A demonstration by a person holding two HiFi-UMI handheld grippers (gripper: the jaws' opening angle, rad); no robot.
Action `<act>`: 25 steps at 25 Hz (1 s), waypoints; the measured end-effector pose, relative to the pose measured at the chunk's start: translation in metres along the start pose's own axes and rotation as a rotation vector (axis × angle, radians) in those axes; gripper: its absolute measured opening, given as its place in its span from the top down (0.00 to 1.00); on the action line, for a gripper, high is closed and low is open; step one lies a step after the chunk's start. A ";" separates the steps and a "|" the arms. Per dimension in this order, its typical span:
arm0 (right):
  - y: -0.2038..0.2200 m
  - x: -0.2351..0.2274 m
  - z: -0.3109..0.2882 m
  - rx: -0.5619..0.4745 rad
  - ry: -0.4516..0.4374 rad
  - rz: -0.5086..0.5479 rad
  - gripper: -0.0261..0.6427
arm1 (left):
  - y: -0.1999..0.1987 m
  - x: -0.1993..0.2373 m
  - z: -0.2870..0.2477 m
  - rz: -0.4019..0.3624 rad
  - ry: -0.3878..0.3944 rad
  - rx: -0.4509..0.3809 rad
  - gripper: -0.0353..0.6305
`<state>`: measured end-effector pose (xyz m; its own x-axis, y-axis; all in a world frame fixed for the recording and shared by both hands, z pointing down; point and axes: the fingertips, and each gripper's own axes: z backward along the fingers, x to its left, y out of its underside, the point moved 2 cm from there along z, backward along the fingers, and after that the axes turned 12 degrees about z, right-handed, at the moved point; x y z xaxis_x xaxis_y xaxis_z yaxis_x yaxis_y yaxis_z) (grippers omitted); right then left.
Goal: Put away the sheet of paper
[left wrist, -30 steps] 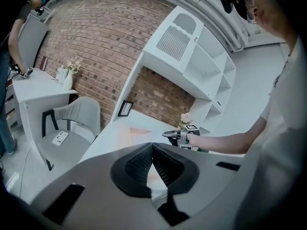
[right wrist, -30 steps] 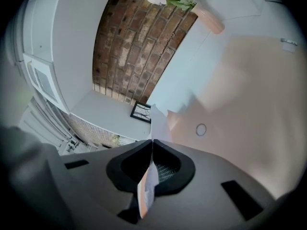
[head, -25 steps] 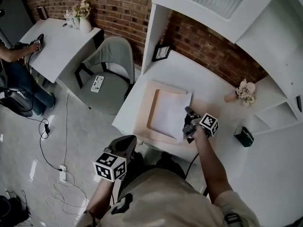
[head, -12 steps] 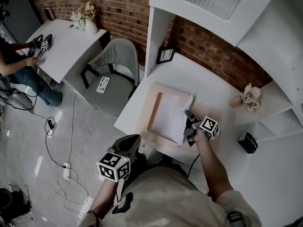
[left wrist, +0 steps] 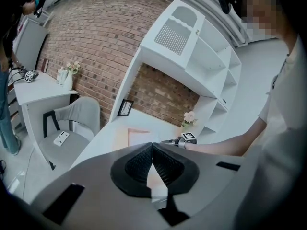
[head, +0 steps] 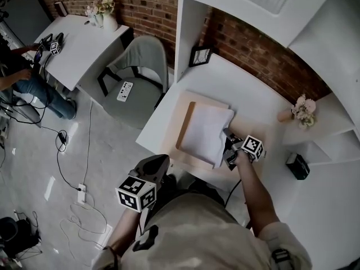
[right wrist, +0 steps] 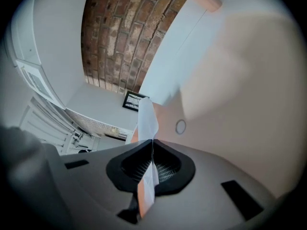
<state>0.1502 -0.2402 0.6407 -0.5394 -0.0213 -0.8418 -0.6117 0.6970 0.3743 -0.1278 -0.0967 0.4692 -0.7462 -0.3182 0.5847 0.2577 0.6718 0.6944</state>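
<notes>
Indoors, a white table (head: 239,83) built into a tall white shelf unit (head: 247,7) fills the head view, with a second white table (head: 76,46) and a grey chair (head: 138,66) on the pale floor to its left, where a seated person (head: 19,80) is cut off by the frame edge. A flat peach-coloured tray (head: 174,114) lies on the nearer table, and the sheet of paper (head: 203,133) rests across it, its right edge overlapping the tray's rim. The right gripper (head: 228,139) has its fingers closed on that right edge. In the right gripper view the paper (right wrist: 146,119) runs edge-on between the shut fingers, so its face cannot be read, and the part behind the fingers is hidden. The left gripper (head: 154,165) hangs low in front of the person's body, off the table and well apart from the paper, its fingers pressed together at the tips with nothing between them. A small picture frame (head: 198,55) leans at the table's back corner, a little posy of flowers (head: 304,108) stands by the shelves, and a dark box (head: 297,166) sits near the right edge, its label too small to make out. A white remote-like object (head: 125,91) lies on the chair seat.
</notes>
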 end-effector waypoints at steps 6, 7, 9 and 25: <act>0.008 -0.016 -0.002 0.027 0.075 0.003 0.92 | 0.004 0.001 0.001 0.003 -0.002 0.018 0.92; 0.008 -0.017 -0.003 0.026 0.083 0.003 0.92 | 0.004 0.002 0.002 0.004 -0.004 0.018 0.92; 0.006 -0.021 0.000 0.008 0.118 0.001 0.92 | 0.005 0.004 0.003 0.006 -0.009 0.015 0.92; -0.001 -0.002 -0.030 0.056 0.176 0.130 0.92 | -0.002 0.019 0.012 0.020 -0.032 -0.010 0.92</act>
<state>0.1346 -0.2626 0.6541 -0.7070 -0.0502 -0.7054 -0.5004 0.7404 0.4488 -0.1500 -0.0959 0.4732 -0.7599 -0.2833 0.5851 0.2790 0.6709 0.6871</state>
